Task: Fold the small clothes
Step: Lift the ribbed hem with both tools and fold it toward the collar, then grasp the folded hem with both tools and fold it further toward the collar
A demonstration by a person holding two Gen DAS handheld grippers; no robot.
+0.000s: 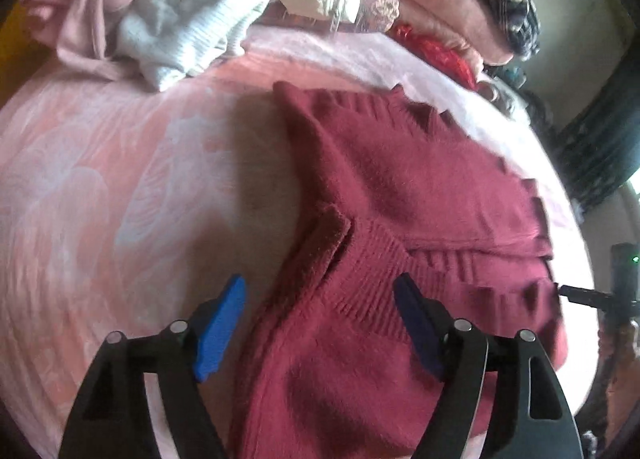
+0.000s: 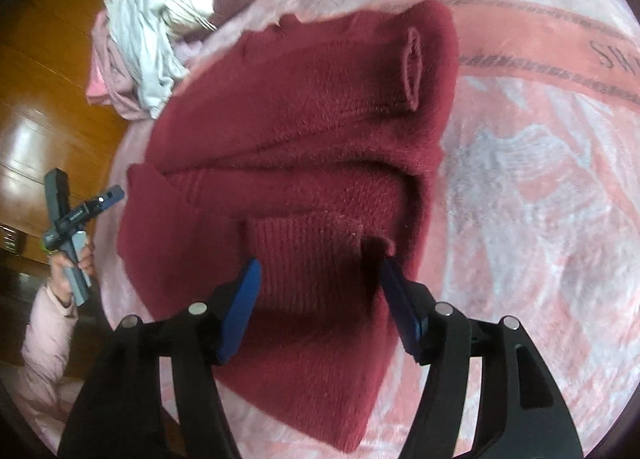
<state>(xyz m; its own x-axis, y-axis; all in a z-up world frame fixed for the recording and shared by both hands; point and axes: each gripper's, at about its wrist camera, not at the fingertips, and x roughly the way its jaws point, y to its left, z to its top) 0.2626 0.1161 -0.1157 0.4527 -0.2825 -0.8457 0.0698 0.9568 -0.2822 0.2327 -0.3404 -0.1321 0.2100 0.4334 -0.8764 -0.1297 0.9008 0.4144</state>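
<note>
Sweater (image 1: pixel 400 195), dark red knit, lay folded on the bed's pink blanket (image 1: pixel 100 179), which served as my reference. My left gripper (image 1: pixel 320 319) hung above the sweater's near left edge, its jaws wide apart; the ribbed hem lay under the gap, touched by neither blue pad (image 1: pixel 218 331). My right gripper (image 2: pixel 320 307) stood over the sweater's near end, its jaws also apart, a ribbed cuff (image 2: pixel 308 259) lying between the pads without visible pressure. Beyond the sweater, at the blanket's far edge, sat a heap of pale clothes (image 1: pixel 180 7). Off the blanket's left side, over the wooden floor (image 2: pixel 44 71), a hand (image 2: pixel 76 259) in a pink sleeve held the other gripper's handle.
</note>
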